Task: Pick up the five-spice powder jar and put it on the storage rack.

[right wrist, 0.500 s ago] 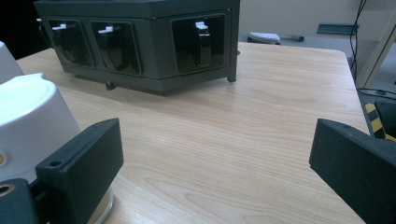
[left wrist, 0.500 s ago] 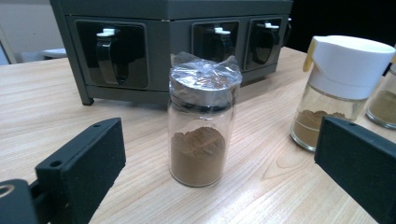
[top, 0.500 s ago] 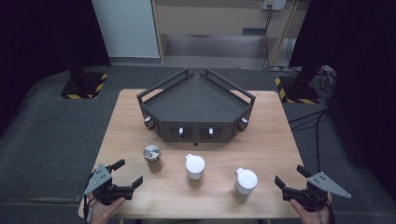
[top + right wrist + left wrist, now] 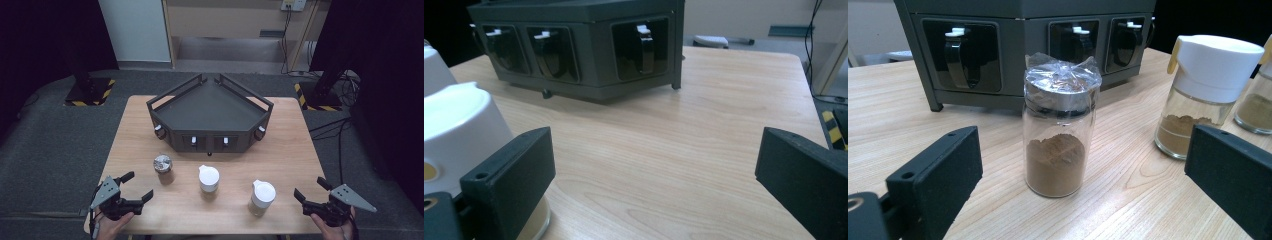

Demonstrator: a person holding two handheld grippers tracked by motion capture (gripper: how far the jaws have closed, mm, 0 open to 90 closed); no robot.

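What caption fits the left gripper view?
Open fingers frame a foil-capped spice jar standing before a dark rack.

Grey carpet floor (image 4: 55,145) — dark curtains (image 4: 45,40), pale wall panel (image 4: 134,30) behind.

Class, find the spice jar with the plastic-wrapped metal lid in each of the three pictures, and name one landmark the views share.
High view: the wrapped jar stands leftmost of three jars, in front of the dark rack, ahead of the left gripper.
Left gripper view: the jar is at centre, between the open jaws, untouched.
Right gripper view: not in it.
Shared landmark: the dark rack with its windowed front.
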